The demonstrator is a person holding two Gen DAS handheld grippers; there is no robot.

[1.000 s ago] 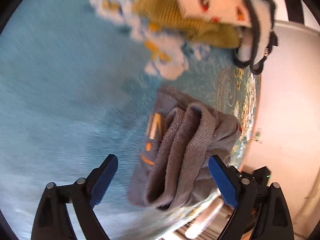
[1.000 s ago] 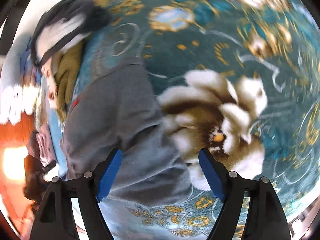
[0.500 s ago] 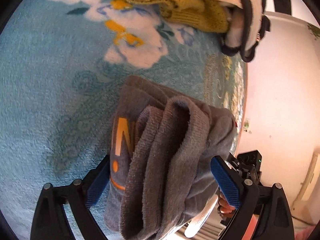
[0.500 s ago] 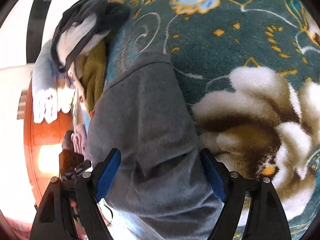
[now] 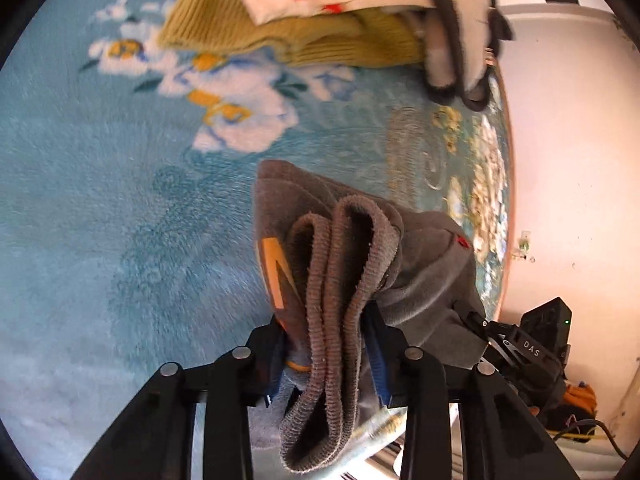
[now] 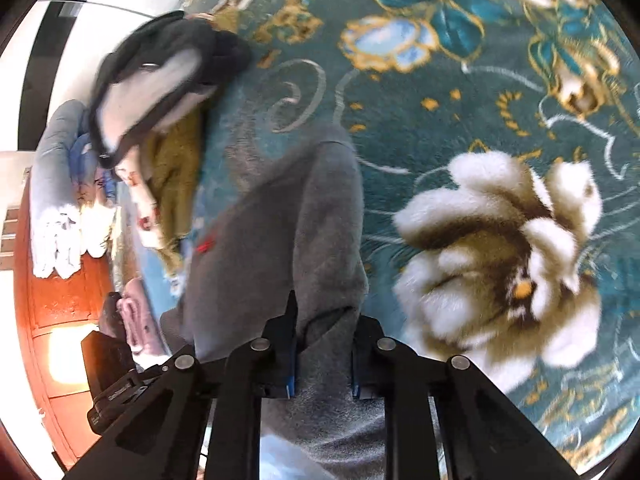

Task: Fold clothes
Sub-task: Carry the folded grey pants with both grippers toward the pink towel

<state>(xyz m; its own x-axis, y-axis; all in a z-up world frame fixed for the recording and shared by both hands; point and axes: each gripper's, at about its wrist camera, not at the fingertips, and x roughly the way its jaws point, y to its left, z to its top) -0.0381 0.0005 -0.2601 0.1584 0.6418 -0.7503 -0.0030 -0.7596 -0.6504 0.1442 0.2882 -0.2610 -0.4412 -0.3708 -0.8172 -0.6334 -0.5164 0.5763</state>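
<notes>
Your left gripper (image 5: pixel 326 354) and right gripper (image 6: pixel 322 354) are both closing on the folded grey garment (image 6: pixel 280 248), its layers bunched between the pads, above the carpet (image 5: pixel 100 200). Lift unevenly and the folds could slip loose, or the bundle could sag open.

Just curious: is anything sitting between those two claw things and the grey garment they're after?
Nothing visible. Both sets of jaws are closing with the grey garment already between them: its folded edge in the left gripper, its other end in the right gripper.
</notes>
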